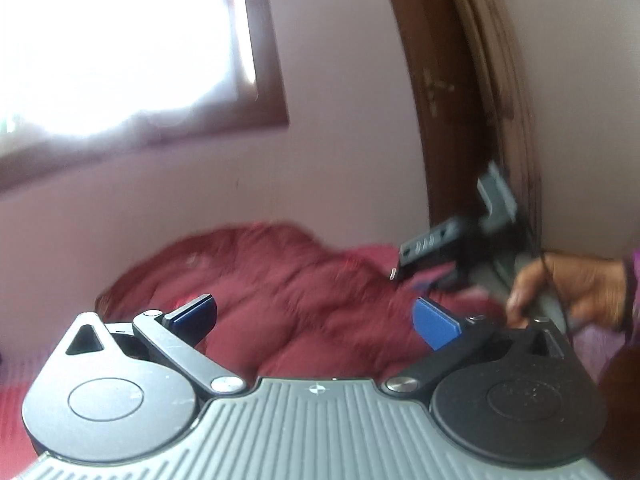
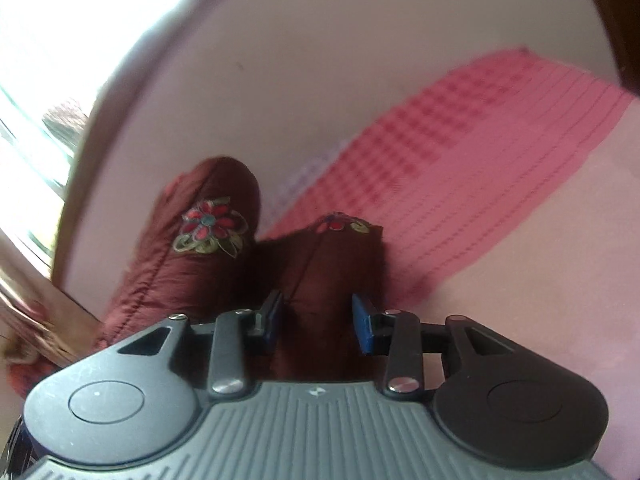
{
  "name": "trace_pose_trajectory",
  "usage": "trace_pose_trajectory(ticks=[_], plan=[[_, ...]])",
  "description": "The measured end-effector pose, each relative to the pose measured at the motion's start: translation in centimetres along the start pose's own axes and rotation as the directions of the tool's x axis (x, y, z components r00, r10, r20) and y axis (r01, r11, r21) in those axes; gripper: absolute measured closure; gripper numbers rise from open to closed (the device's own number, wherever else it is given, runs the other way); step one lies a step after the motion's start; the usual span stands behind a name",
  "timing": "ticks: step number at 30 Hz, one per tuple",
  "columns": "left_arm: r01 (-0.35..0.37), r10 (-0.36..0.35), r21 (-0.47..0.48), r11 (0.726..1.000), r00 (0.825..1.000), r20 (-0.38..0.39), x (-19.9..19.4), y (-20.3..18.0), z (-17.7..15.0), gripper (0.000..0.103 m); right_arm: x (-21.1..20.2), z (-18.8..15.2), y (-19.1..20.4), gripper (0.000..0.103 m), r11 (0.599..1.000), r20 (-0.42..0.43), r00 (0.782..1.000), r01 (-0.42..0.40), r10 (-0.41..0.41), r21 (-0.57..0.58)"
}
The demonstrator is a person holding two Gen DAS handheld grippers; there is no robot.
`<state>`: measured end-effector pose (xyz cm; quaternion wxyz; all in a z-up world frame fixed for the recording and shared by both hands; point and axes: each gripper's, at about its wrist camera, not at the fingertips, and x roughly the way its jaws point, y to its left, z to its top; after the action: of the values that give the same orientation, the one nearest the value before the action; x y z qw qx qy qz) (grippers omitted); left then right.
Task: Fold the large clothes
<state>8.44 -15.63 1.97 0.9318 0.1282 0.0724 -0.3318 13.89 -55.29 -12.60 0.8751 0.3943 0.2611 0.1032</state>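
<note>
The left tongs [image 1: 316,316] gape wide and empty above the maroon quilted garment [image 1: 288,296], heaped near the pink wall [image 1: 340,120]. The right tongs [image 2: 318,318] pinch a fold of it, its flower-embroidered edge [image 2: 210,228] ahead, pink checked cloth [image 2: 460,168] beside

Left gripper [image 1: 316,314] agape — maroon garment [image 1: 288,288] beyond

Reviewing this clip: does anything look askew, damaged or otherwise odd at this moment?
Nothing looks damaged or spilled. The maroon garment lies bunched, not flat. The left gripper is open and holds nothing, while the right gripper has maroon cloth between its fingers. Both views are motion-blurred.
</note>
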Motion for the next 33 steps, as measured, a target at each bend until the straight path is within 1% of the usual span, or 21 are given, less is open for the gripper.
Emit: trace_pose_trajectory(ticks=[2,4,5,6,7,9,10,13,15,16,18,20,22,24,26,28,29,30,31,32,33], plan=[[0.017,-0.016,0.014,1.0,1.0,-0.008,1.4,0.1,0.7,0.0,0.6,0.1,0.0,0.066,1.0,-0.01,1.0,0.0,0.0,-0.007],[0.06,-0.06,-0.001,0.998,0.997,-0.052,3.8,0.6,0.9,0.001,1.2,0.2,0.4,0.068,0.999,-0.006,1.0,-0.013,0.012,-0.044],[0.104,-0.108,-0.05,0.993,0.99,-0.096,5.0,1.1,0.8,0.008,1.4,0.2,0.6,0.069,0.998,-0.009,1.0,-0.022,0.021,-0.058],[0.159,-0.175,-0.124,0.979,0.976,-0.127,6.0,1.7,0.4,0.011,1.6,0.2,0.7,0.07,0.997,-0.014,0.999,-0.034,0.033,-0.065],[0.207,-0.235,-0.194,0.959,0.963,-0.134,6.7,2.4,0.2,0.01,2.0,0.3,0.8,0.07,0.997,-0.019,0.999,-0.045,0.044,-0.067],[0.237,-0.277,-0.272,0.933,0.953,-0.12,7.1,2.9,-0.4,0.009,2.7,0.4,1.5,0.071,0.994,-0.034,0.996,-0.086,0.084,-0.061],[0.243,-0.283,-0.283,0.928,0.953,-0.112,7.2,2.9,-0.7,0.005,3.4,0.5,1.9,0.071,0.994,-0.044,0.994,-0.098,0.095,-0.054],[0.265,-0.302,-0.283,0.922,0.948,-0.096,7.3,2.2,-1.4,0.002,5.7,0.4,2.5,0.071,0.985,-0.079,0.982,-0.169,0.17,0.009],[0.265,-0.302,-0.272,0.925,0.948,-0.103,7.7,1.6,-1.7,0.002,7.1,0.3,2.2,0.071,0.981,-0.096,0.976,-0.191,0.193,0.027],[0.27,-0.307,-0.262,0.926,0.945,-0.112,8.0,1.3,-1.8,0.002,7.7,0.3,1.5,0.071,0.98,-0.105,0.975,-0.191,0.195,0.049],[0.298,-0.337,-0.27,0.916,0.935,-0.112,8.5,1.2,-1.7,0.002,8.6,0.2,-1.3,0.07,0.977,-0.108,0.977,-0.167,0.182,0.133],[0.325,-0.364,-0.262,0.909,0.924,-0.117,9.0,0.7,-1.8,0.001,8.2,0.0,-3.0,0.069,0.967,-0.096,0.974,-0.187,0.206,0.171],[0.347,-0.382,-0.229,0.909,0.915,-0.129,9.3,0.0,-2.2,0.001,7.1,0.3,-3.8,0.058,0.963,-0.073,0.975,-0.193,0.21,0.187],[0.373,-0.406,-0.214,0.903,0.904,-0.135,9.6,-0.6,-2.6,0.001,4.8,1.5,-3.4,0.058,0.971,0.002,0.982,-0.186,0.188,0.149],[0.384,-0.413,-0.198,0.902,0.9,-0.14,9.8,-1.0,-2.9,0.001,2.7,3.3,-1.7,0.058,0.986,0.066,0.986,-0.158,0.154,0.047],[0.391,-0.418,-0.186,0.901,0.897,-0.145,10.0,-1.3,-3.3,0.001,1.2,5.0,2.0,0.058,0.982,0.073,0.984,-0.156,0.164,-0.109],[0.394,-0.42,-0.182,0.901,0.896,-0.144,10.0,-1.6,-3.5,0.001,0.9,5.6,4.6,0.058,0.967,0.059,0.984,-0.153,0.168,-0.203],[0.398,-0.424,-0.179,0.9,0.894,-0.144,10.1,-1.7,-3.5,0.001,0.9,5.9,6.9,0.054,0.949,0.037,0.986,-0.149,0.166,-0.277],[0.397,-0.423,-0.178,0.9,0.894,-0.144,10.0,-1.7,-3.7,0.001,1.3,6.0,9.0,0.031,0.93,0.01,0.988,-0.142,0.154,-0.339],[0.398,-0.424,-0.179,0.9,0.894,-0.145,10.0,-1.7,-3.8,0.001,2.1,6.2,11.3,0.017,0.909,-0.013,0.993,-0.109,0.113,-0.403],[0.399,-0.426,-0.181,0.899,0.893,-0.144,10.1,-1.4,-3.8,0.001,2.9,6.3,13.0,0.0,0.891,-0.01,0.998,-0.057,0.059,-0.45]])
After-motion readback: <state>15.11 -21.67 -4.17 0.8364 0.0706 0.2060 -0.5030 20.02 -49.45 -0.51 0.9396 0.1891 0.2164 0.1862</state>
